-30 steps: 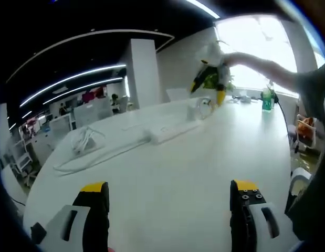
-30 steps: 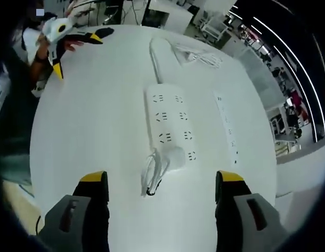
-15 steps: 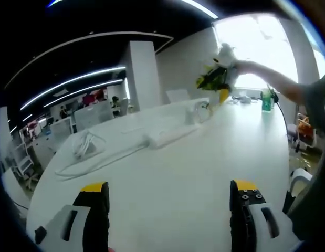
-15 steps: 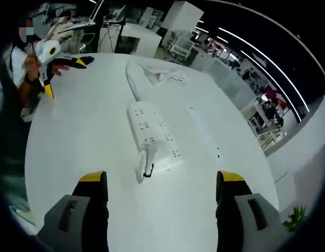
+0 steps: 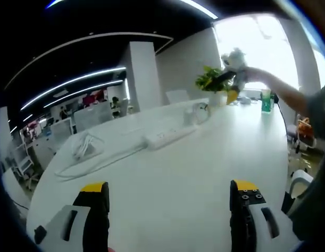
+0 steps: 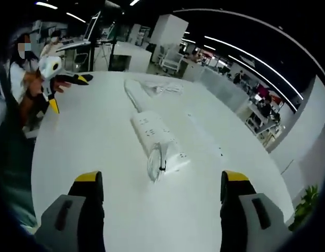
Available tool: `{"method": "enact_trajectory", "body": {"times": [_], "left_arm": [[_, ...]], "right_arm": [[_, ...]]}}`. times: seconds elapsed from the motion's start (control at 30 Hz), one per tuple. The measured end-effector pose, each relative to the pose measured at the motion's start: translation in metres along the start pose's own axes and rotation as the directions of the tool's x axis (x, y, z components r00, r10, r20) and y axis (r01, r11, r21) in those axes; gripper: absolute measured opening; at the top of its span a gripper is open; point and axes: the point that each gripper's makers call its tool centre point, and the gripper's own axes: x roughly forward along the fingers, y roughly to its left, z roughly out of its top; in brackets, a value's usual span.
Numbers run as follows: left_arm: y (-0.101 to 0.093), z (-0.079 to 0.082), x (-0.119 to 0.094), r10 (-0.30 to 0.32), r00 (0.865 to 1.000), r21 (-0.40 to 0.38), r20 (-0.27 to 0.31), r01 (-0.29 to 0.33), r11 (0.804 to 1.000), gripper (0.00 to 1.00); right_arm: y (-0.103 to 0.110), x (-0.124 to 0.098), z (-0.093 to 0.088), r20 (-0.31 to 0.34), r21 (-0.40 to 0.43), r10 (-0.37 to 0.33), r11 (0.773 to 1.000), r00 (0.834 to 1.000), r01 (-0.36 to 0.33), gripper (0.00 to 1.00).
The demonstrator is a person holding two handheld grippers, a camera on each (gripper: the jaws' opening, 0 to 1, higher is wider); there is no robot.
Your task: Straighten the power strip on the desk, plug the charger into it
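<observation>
The white power strip (image 6: 150, 131) lies at a slant in the middle of the round white desk (image 6: 88, 136), with its cord (image 6: 132, 92) running to the far side. A white charger (image 6: 174, 157) with a looped cable (image 6: 154, 165) rests at the strip's near end. My right gripper (image 6: 161, 177) hovers open before them, holding nothing. In the left gripper view the strip (image 5: 165, 136) and charger (image 5: 195, 114) lie far off across the desk. My left gripper (image 5: 169, 187) is open and empty, low over the desk. The right gripper (image 5: 231, 79) hangs in the air beyond the charger.
A slim second white strip (image 6: 205, 135) lies beside the power strip. A bundle of white cable (image 5: 84, 144) sits at the desk's far left. A green bottle (image 5: 266, 100) and a plant (image 5: 210, 80) stand at the window end. A person holds the left gripper (image 6: 58, 80) at the desk's edge.
My right gripper has lifted and drawn back from the strip, tilting toward the room. In the left gripper view it has moved right and up. The left gripper has stayed put.
</observation>
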Motion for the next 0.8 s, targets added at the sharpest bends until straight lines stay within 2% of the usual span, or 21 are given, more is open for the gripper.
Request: {"method": "enact_trajectory", "body": {"times": [0.17, 0.3, 0.43, 0.67, 0.8], "left_arm": [[0.002, -0.001, -0.002, 0.002, 1.000, 0.001, -0.002, -0.002, 1.000, 0.98], [0.003, 0.000, -0.003, 0.004, 1.000, 0.001, 0.000, -0.004, 1.000, 0.98], [0.000, 0.001, -0.002, -0.002, 1.000, 0.005, -0.003, 0.002, 1.000, 0.98], [-0.001, 0.004, -0.001, -0.003, 1.000, 0.014, -0.002, 0.003, 1.000, 0.98], [-0.002, 0.006, 0.000, -0.006, 1.000, 0.017, 0.001, 0.006, 1.000, 0.98]], "right_arm": [[-0.003, -0.006, -0.010, 0.059, 0.077, -0.039, 0.996, 0.997, 0.035, 0.94], [-0.007, -0.011, -0.023, 0.071, 0.116, -0.062, 0.992, 0.996, 0.054, 0.96], [-0.007, -0.018, -0.029, 0.096, 0.152, -0.076, 0.986, 0.992, 0.061, 1.00], [0.002, -0.030, -0.039, 0.144, 0.209, -0.113, 0.975, 0.983, 0.081, 1.00], [0.003, -0.037, -0.045, 0.173, 0.260, -0.158, 0.959, 0.972, 0.109, 1.00]]}}
